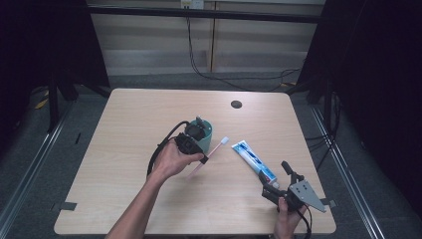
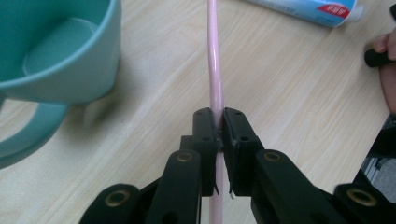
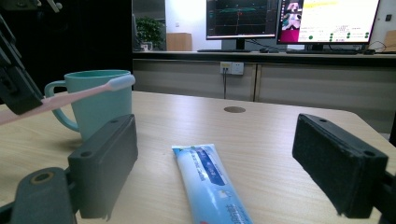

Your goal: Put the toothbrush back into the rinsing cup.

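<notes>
Your left tongs [image 2: 219,133] are clamped on the pink toothbrush [image 2: 215,70], held above the worktop [image 1: 149,114] just beside the teal mug [image 2: 56,51]. Your right tongs [image 3: 224,168] stand wide apart, low over the worktop, with the toothpaste tube [image 3: 208,179] lying between them.

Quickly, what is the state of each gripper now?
Left gripper: closed on the pink toothbrush.
Right gripper: open, holding nothing.

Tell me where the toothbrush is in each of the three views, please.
High view: toothbrush left of centre, slanting beside the mug, held by the left gripper.
Left gripper view: upright at centre, clamped between the jaws.
Right gripper view: far left, its head before the mug's rim.
Shared landmark: the mug.
</notes>
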`<state>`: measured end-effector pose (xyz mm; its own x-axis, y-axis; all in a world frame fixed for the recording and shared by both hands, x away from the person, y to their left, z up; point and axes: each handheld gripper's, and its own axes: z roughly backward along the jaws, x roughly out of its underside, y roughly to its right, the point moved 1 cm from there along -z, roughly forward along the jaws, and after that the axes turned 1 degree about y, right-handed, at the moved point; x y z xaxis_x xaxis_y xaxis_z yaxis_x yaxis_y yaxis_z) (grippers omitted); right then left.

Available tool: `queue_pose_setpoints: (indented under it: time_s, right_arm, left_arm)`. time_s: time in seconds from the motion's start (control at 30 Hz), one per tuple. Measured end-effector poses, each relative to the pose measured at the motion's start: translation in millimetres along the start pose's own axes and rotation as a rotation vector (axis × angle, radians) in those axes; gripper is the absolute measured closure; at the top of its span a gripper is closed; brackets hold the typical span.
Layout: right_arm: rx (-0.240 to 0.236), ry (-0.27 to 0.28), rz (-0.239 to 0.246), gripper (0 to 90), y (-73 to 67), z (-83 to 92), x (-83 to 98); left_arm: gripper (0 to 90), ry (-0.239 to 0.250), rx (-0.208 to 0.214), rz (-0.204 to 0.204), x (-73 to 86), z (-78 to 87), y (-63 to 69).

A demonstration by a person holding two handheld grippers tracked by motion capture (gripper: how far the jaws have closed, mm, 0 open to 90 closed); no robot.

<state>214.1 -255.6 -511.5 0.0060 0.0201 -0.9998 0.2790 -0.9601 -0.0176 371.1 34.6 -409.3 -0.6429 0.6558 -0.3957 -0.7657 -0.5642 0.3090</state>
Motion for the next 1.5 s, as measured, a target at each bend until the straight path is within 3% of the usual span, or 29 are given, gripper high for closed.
queue_pose_setpoints:
  time_s: [0.53,0.73,1.0,1.3,1.5]
  right_arm:
    - [0.001,-0.001,0.001,13.5,0.0,0.2,0.0]
    - [0.000,-0.001,0.003,13.5,0.2,0.0,0.1]
    - [0.003,0.001,0.000,13.5,-0.1,-0.2,0.0]
    - [0.001,0.000,-0.003,13.6,-0.1,0.1,0.0]
    - [0.002,-0.001,-0.002,13.5,-0.1,0.1,0.0]
  left_arm:
    - [84.3,0.149,0.019,-0.037,-0.4,29.0,-0.5]
    - [84.4,0.234,0.021,-0.053,0.0,38.1,-0.4]
    - [84.3,0.353,0.010,-0.038,2.0,50.4,-3.0]
    - [84.4,0.488,-0.005,-0.047,4.5,63.3,-5.3]
    - [84.3,0.562,-0.010,-0.077,5.7,70.9,-4.8]
